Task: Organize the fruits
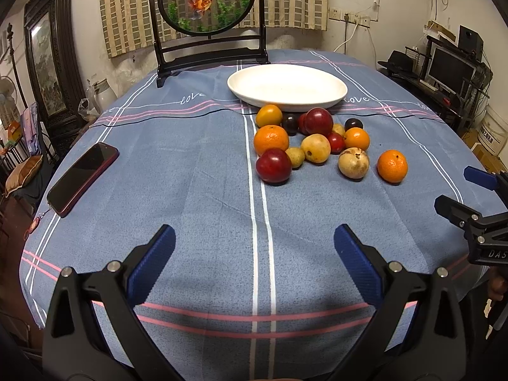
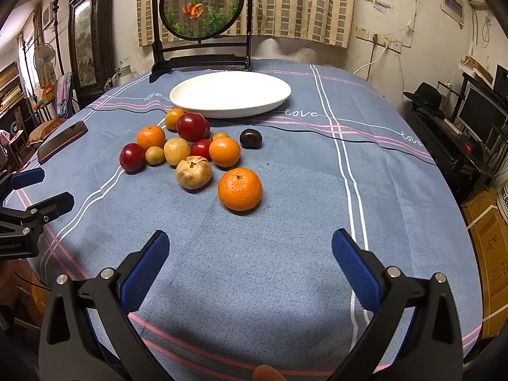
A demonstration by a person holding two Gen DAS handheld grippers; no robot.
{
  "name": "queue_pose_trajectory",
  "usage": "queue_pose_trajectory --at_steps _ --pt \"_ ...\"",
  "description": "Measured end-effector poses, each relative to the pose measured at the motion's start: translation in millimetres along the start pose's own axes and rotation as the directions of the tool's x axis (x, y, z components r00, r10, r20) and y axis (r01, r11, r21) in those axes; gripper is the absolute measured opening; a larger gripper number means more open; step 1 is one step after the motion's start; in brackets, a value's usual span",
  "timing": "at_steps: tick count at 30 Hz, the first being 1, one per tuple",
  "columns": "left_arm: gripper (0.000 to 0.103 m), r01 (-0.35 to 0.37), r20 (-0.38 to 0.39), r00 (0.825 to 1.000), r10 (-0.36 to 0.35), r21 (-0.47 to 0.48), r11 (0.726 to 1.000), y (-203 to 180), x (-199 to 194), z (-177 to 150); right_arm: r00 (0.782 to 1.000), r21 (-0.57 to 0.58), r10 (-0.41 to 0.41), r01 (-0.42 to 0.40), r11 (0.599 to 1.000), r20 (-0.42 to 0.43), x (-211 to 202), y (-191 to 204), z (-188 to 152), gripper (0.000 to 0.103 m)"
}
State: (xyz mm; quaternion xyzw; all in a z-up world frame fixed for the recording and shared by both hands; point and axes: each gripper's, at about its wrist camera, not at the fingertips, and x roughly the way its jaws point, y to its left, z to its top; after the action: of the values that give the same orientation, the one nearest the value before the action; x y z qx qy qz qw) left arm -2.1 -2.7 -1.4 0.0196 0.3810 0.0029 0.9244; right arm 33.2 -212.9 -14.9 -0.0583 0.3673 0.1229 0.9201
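Several fruits lie loose on the blue tablecloth in front of an empty white oval plate [image 1: 287, 86] [image 2: 230, 94]: oranges, red plums, dark plums and yellowish fruits. Nearest in the right wrist view is an orange [image 2: 240, 189] [image 1: 392, 165] beside a wrinkled tan fruit [image 2: 193, 172] [image 1: 353, 162]. A red plum [image 1: 273, 166] [image 2: 132, 157] is nearest in the left wrist view. My left gripper [image 1: 254, 238] is open and empty, well short of the fruits. My right gripper [image 2: 250, 243] is open and empty, short of the orange; it also shows at the left wrist view's right edge [image 1: 457, 190].
A dark phone [image 1: 83, 178] [image 2: 62, 141] lies on the table's left side. A round goldfish screen on a black stand [image 1: 208, 16] [image 2: 201, 19] stands behind the plate. Furniture and a desk with a monitor [image 2: 479, 117] surround the table.
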Motion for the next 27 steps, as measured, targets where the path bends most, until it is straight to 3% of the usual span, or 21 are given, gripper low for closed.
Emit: queue_pose_trajectory --at_steps 27 --pt "0.101 -0.002 -0.002 1.000 0.002 0.004 1.000 -0.2 1.1 -1.9 1.000 -0.003 0.001 -0.001 1.000 -0.007 1.4 2.7 -0.8 0.102"
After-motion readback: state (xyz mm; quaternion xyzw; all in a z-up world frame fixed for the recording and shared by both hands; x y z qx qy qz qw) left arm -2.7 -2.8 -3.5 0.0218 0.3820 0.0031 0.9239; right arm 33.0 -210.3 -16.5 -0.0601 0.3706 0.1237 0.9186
